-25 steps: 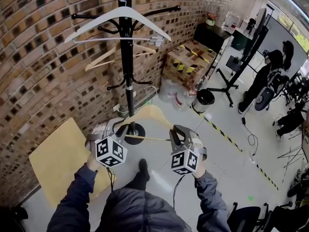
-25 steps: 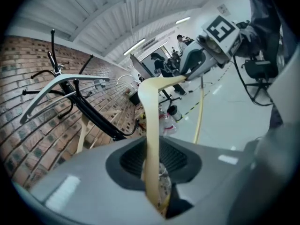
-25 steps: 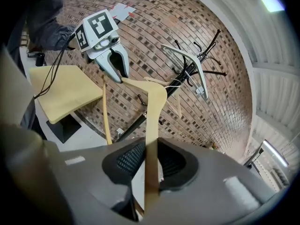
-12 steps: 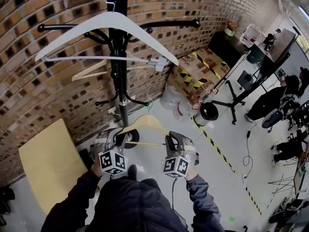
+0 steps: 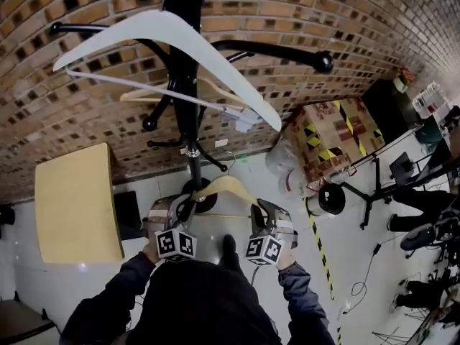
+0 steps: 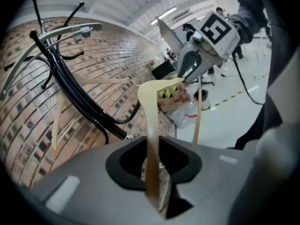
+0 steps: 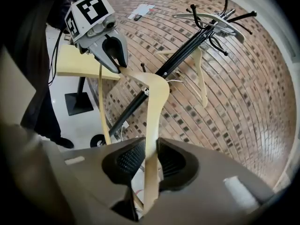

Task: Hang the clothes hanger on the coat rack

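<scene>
1. Below the coat rack (image 5: 188, 106) arms, the lift is being prepared. It is judged best aimed at a free black arm, clear of the white hanger (image 5: 208, 56) hanging there, with both ends raised evenly.
2. The wooden hanger (image 5: 224, 184) is being held low in front of the rack's pole. Its long axis is lying crosswise to the pole and its crown is pointing towards the rack. Its hook cannot be made out.
3. The left gripper (image 6: 152, 161) and right gripper (image 7: 150, 161) are each being clamped on one end of the wooden hanger.
</scene>
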A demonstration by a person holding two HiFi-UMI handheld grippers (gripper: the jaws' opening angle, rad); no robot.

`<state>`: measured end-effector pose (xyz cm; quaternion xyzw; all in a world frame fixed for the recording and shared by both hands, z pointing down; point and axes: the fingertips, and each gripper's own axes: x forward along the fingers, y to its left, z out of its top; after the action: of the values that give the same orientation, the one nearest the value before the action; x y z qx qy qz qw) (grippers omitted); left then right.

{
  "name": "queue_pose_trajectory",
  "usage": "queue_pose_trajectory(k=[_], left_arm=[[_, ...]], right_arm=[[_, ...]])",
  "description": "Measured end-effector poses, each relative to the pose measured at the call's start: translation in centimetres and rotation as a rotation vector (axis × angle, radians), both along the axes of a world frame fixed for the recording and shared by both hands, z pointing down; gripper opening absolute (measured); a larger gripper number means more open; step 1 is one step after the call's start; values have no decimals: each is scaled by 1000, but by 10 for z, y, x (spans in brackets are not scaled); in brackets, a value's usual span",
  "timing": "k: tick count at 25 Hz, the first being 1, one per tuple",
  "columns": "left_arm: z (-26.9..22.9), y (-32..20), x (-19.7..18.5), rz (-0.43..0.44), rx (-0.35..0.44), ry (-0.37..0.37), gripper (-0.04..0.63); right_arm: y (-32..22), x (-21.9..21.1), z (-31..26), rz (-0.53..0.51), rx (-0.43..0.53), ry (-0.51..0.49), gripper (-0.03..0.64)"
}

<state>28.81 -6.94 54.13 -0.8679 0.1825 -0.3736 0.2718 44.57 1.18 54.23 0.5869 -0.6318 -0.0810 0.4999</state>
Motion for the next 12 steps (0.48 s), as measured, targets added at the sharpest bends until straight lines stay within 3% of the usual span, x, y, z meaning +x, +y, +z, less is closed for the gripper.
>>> queue_pose_trajectory(k=[5,12], left_arm=[[24,21,19,-170,-31,21,86],[59,17,30,-330,25,20,86]], right_arm=[[-7,30,21,-158,-27,8,89],[-52,48,54,-376,-44,63,94]])
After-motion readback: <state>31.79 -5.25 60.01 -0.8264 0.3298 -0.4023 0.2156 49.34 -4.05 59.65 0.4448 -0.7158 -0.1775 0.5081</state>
